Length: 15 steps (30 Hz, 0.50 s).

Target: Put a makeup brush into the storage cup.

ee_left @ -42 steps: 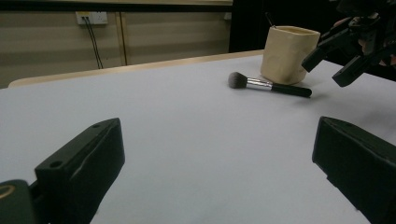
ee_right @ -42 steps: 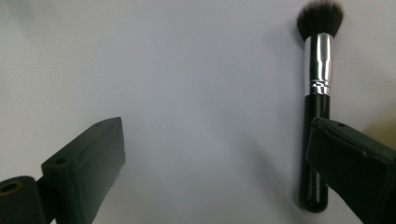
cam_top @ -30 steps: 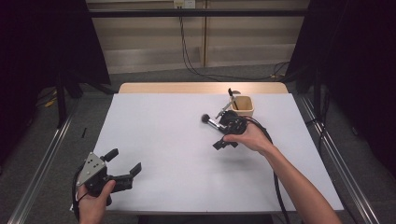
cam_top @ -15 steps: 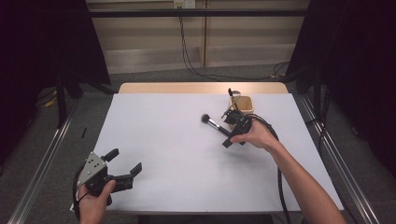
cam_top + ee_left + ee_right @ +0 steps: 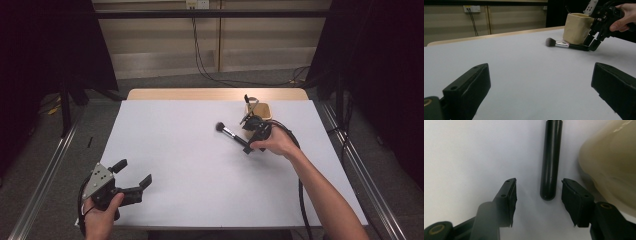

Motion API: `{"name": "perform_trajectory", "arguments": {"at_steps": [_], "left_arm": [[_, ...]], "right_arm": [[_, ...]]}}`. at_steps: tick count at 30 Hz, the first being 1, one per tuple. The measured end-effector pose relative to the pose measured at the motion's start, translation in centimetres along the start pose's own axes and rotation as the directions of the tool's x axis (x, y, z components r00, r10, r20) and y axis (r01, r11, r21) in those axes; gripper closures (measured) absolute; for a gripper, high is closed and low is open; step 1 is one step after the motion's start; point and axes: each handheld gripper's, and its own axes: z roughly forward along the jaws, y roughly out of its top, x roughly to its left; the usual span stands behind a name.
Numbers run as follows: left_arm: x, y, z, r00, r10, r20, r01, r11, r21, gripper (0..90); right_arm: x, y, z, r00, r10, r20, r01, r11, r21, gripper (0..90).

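A makeup brush (image 5: 231, 134) with a black handle and a dark tuft lies on the white table (image 5: 190, 170), next to a beige cup (image 5: 265, 108). My right gripper (image 5: 248, 146) is down at the handle's end. In the right gripper view the handle (image 5: 551, 157) ends between the jaws of the right gripper (image 5: 539, 188). These have just been closing, with gaps left on both sides of the handle. The left gripper view shows the brush (image 5: 564, 44), the cup (image 5: 575, 28) and the right gripper (image 5: 594, 42). My left gripper (image 5: 134, 173) rests open at the near left corner.
The cup (image 5: 611, 165) stands just right of the right jaw. A thin tool sticks up from the cup (image 5: 248, 101). A black cable (image 5: 292, 137) trails from the right gripper. A wooden strip (image 5: 215, 94) edges the table's far side.
The right gripper has slid a little toward the cup and down to the brush handle's end, and its jaws have narrowed. The brush still lies flat. The left gripper has not moved.
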Motion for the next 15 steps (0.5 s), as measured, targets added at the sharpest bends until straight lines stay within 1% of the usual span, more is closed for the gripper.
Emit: {"name": "perform_trajectory", "arguments": {"at_steps": [1, 3, 5, 7, 8, 9, 10, 13, 14, 15], "left_arm": [[0.0, 0.0, 0.0, 1.0, 0.0, 0.0, 0.0, 1.0, 0.0, 2.3], [0.0, 0.0, 0.0, 1.0, 0.0, 0.001, 0.0, 1.0, 0.0, 2.3], [0.0, 0.0, 0.0, 1.0, 0.0, 0.001, 0.0, 1.0, 0.0, 2.3], [0.0, 0.0, 0.0, 1.0, 0.001, 0.0, -0.001, 1.0, 0.001, 2.3], [0.0, 0.0, 0.0, 1.0, 0.001, 0.0, -0.001, 1.0, 0.001, 2.3], [0.0, 0.0, 0.0, 1.0, 0.001, -0.001, -0.001, 1.0, 0.001, 2.3], [0.0, 0.0, 0.0, 1.0, 0.001, 0.0, -0.001, 1.0, 0.001, 2.3], [0.0, 0.0, 0.0, 1.0, 0.0, 0.0, 0.0, 1.0, 0.001, 2.3], [0.0, 0.0, 0.0, 1.0, 0.001, 0.0, -0.001, 1.0, 0.001, 2.3], [0.0, 0.0, 0.0, 1.0, 0.001, 0.0, -0.001, 1.0, 0.001, 2.3]], "right_arm": [[-0.1, 0.1, 0.1, 1.0, -0.006, 0.002, 0.006, 1.0, -0.002, 46.7], [0.0, 0.2, 0.2, 0.9999, -0.013, 0.004, 0.013, 1.0, 0.002, 51.8], [-0.1, 0.3, 0.4, 0.9999, -0.014, 0.003, 0.013, 1.0, 0.012, 53.2], [-0.3, 0.3, 0.7, 0.9999, -0.015, 0.003, 0.015, 1.0, 0.013, 53.7], [-0.3, 0.4, 0.7, 1.0, -0.008, 0.003, 0.008, 1.0, 0.014, 54.5], [-0.4, 0.4, 0.8, 0.9999, -0.014, 0.006, 0.014, 1.0, 0.012, 56.9], [-0.4, 0.4, 0.9, 0.9999, -0.014, 0.002, 0.014, 1.0, 0.013, 57.0], [-0.5, 0.5, 1.2, 0.9999, -0.009, 0.011, 0.008, 1.0, 0.011, 59.5], [-0.6, 0.6, 1.3, 0.9997, -0.022, 0.011, 0.022, 1.0, 0.017, 59.9], [-0.6, 0.6, 1.4, 0.9998, -0.014, 0.012, 0.014, 1.0, 0.017, 61.5]]}}
